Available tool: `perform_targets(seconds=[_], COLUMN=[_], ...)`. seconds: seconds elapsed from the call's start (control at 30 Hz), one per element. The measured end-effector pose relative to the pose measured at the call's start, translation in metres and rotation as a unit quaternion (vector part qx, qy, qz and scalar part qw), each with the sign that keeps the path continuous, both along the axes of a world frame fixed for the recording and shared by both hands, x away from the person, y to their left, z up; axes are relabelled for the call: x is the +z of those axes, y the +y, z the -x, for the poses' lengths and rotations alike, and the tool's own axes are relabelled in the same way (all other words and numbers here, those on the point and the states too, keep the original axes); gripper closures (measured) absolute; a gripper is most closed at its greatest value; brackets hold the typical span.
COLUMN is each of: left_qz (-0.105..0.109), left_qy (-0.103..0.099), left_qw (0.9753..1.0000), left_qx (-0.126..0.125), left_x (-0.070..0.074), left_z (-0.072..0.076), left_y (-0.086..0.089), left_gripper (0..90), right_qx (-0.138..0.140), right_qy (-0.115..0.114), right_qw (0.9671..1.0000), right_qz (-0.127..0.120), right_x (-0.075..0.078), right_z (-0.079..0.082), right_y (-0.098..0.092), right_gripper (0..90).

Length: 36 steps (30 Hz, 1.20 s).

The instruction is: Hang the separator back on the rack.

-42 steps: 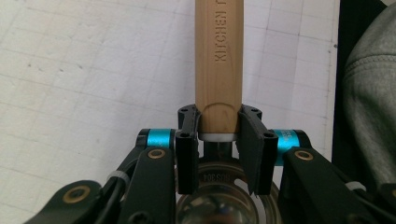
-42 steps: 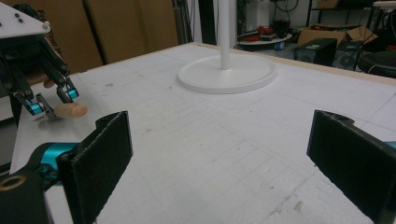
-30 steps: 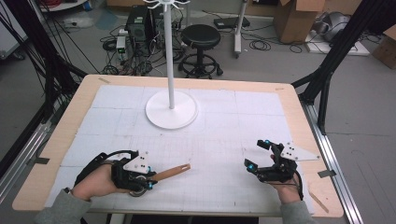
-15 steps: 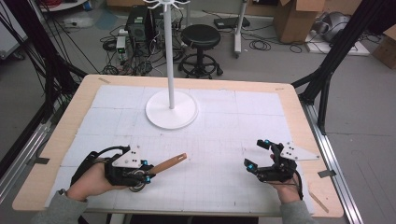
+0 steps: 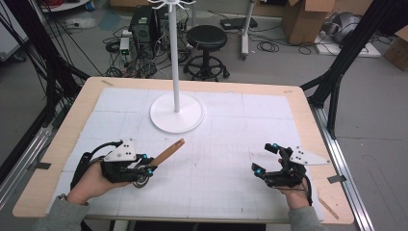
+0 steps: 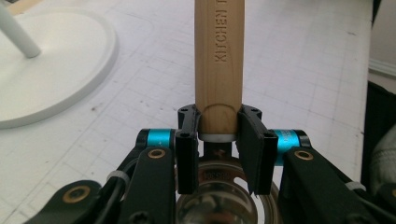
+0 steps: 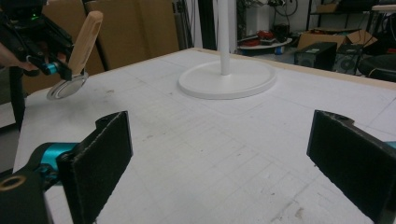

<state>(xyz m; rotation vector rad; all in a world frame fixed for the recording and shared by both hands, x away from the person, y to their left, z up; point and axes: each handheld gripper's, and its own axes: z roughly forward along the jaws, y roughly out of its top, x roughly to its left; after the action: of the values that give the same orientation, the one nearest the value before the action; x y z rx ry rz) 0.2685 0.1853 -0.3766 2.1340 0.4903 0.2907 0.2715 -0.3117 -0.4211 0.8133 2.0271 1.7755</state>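
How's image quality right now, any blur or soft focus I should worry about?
Left gripper view: wooden handle sharp, lettering readable; the metal head below the jaws is soft. Right gripper view: its own jaws slightly blurred, stand base clear. High view: even light, no glare, faint shadows.

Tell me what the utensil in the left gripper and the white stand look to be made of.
Utensil: handle looks like pale, matte wood, with visible grain and stamped lettering; the round head below seems polished metal, since it reflects. White stand: smooth, glossy white base and pole, probably painted metal or plastic; the look leaves that open.
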Motion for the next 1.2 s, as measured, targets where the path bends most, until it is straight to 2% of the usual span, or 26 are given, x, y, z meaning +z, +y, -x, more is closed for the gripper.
perform_targets(seconds=[0.23, 0.3, 0.4, 0.8, 1.0, 1.2], left_qz=[0.025, 0.025, 0.027, 0.038, 0.058, 0.078], left_qy=[-0.008, -0.029, -0.038, -0.042, -0.044, -0.042], left_qw=[0.9993, 0.9985, 0.9978, 0.9958, 0.993, 0.99], left_qx=[0.027, 0.04, 0.047, 0.071, 0.093, 0.11], left_x=[0.005, 0.006, 0.007, 0.019, 0.03, 0.039], left_z=[-0.004, -0.003, -0.003, -0.006, -0.011, -0.019], left_y=[0.011, 0.013, 0.014, 0.025, 0.033, 0.038], left_gripper=[69.4, 69.4, 69.4, 69.4, 69.4, 69.4], right_qx=[0.001, 0.001, 0.002, 0.003, 0.003, 0.004], right_qy=[-0.001, -0.001, 0.0, 0.004, -0.001, 0.006], right_qw=[1.0, 1.0, 1.0, 1.0, 1.0, 1.0], right_qz=[0.001, 0.002, 0.001, -0.002, -0.003, -0.004], right_x=[0.0, 0.0, 0.0, 0.0, 0.0, 0.0], right_z=[0.0, 0.0, 0.0, 0.001, 0.0, 0.0], right_y=[0.001, 0.001, 0.001, 0.001, 0.0, 0.0], right_gripper=[5.7, 5.7, 5.8, 5.8, 5.8, 5.7])
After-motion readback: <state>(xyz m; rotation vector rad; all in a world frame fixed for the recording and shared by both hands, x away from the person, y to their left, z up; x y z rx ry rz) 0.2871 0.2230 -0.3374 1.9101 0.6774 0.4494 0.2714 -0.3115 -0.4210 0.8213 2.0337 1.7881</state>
